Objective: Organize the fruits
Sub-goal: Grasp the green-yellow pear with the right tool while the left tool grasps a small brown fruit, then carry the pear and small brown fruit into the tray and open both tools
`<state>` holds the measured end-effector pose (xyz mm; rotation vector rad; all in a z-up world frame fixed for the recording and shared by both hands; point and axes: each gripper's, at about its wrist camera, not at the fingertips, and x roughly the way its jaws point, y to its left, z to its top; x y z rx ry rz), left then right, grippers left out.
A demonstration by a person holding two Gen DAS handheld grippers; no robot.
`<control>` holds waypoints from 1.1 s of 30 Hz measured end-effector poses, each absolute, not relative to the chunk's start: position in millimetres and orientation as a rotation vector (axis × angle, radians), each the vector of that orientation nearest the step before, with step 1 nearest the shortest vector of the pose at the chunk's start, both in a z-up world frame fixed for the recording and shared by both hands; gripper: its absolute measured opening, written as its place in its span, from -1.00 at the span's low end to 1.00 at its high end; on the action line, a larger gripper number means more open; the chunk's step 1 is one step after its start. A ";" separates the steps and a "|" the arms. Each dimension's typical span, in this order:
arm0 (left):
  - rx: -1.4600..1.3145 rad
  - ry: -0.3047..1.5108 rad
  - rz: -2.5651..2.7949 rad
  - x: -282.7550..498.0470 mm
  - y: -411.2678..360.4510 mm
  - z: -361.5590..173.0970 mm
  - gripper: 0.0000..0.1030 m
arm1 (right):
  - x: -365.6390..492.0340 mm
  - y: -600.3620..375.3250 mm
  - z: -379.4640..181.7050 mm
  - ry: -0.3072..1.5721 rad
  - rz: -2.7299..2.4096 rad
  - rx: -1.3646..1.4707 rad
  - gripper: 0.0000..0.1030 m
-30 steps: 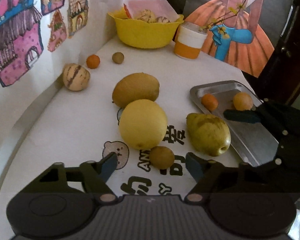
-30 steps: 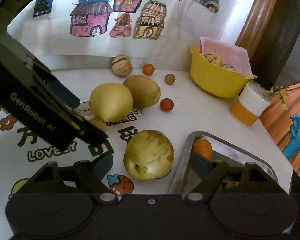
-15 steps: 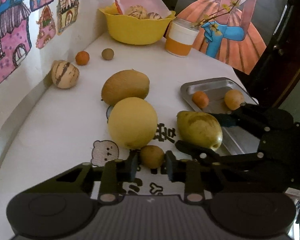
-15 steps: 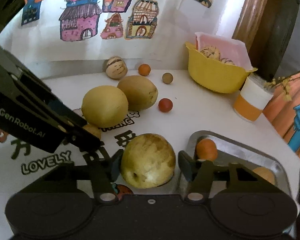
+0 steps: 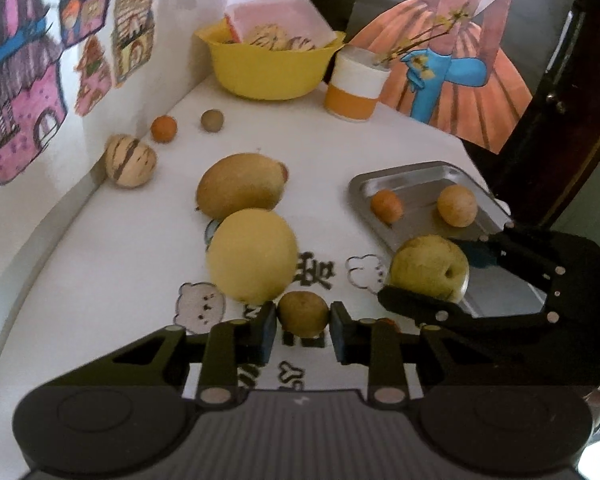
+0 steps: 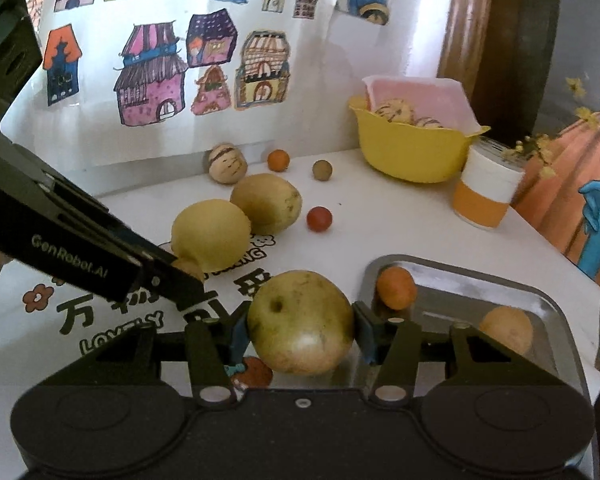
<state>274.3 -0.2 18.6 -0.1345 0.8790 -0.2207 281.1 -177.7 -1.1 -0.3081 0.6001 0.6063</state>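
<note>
On my left view a big yellow fruit (image 5: 252,255) and a tan oval fruit (image 5: 239,185) crowd just beyond my left gripper (image 5: 303,326). A striped melon (image 5: 130,161) sits by the wall, and a yellow bowl (image 5: 268,68) and cup (image 5: 356,82) stand at the back. My left gripper reaches low along the table; its jaws pinch a small brown fruit (image 5: 303,312). My right gripper (image 6: 300,330) comes in at the metal tray (image 6: 476,284)'s near edge, clamped on a greenish pear (image 6: 300,322). Two orange fruits lie in the tray. I cannot tell whether the pear rests on the table.
</note>
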 end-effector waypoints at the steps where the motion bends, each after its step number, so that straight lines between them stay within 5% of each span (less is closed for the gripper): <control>1: -0.130 0.874 -0.223 273.6 -2.9 20.6 -0.40 | 278.9 -180.9 -0.8 0.597 0.608 -0.299 0.04; 18: -0.108 0.710 -0.271 261.0 -62.6 48.6 -0.39 | 253.5 -261.8 26.2 0.517 0.459 -0.173 0.04; 33: -0.079 0.703 -0.290 292.1 -116.2 19.3 -0.39 | 278.2 -301.4 0.2 0.576 0.309 -0.201 0.05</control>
